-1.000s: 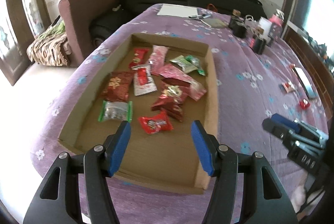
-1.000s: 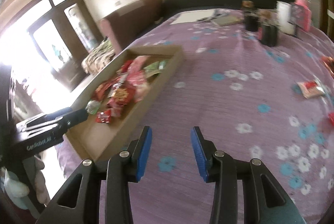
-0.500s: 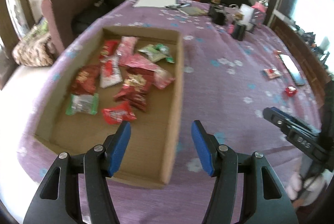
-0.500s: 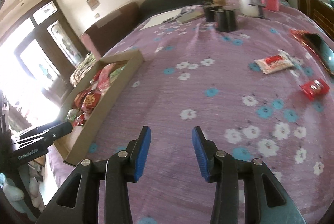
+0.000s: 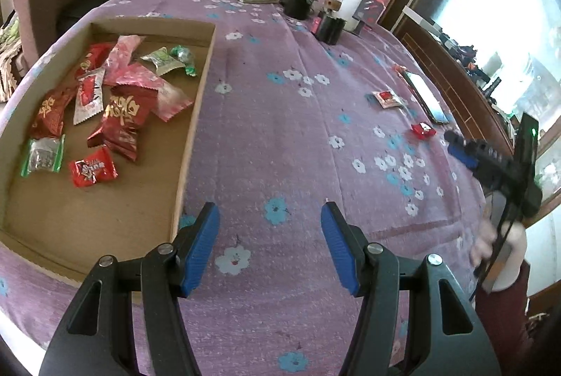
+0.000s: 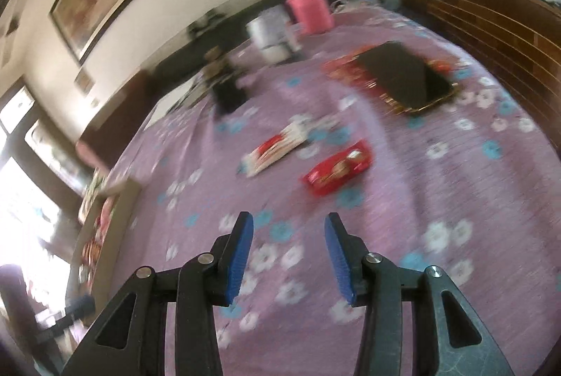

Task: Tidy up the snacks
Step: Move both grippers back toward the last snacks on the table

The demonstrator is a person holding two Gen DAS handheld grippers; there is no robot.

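Observation:
A shallow cardboard box (image 5: 189, 137) on the purple flowered cloth holds several red, pink and green snack packets (image 5: 122, 116). Two loose snacks lie on the cloth to the right: a small red packet (image 5: 423, 129) (image 6: 337, 168) and a white-and-red packet (image 5: 387, 98) (image 6: 277, 151). My left gripper (image 5: 270, 228) is open and empty over bare cloth just right of the box. My right gripper (image 6: 288, 235) is open and empty, a short way before the red packet; it also shows in the left wrist view (image 5: 463, 151).
A phone (image 6: 403, 81) lies on a red sheet behind the loose snacks. A pink bottle (image 6: 308, 7), a white cup (image 6: 270, 35) and black holders (image 5: 298, 2) stand at the far side. A wooden frame (image 6: 491, 21) borders the right edge.
My left gripper has swung right, off the box and over bare cloth. My right gripper has moved right and forward toward the two loose snacks; its view is blurred.

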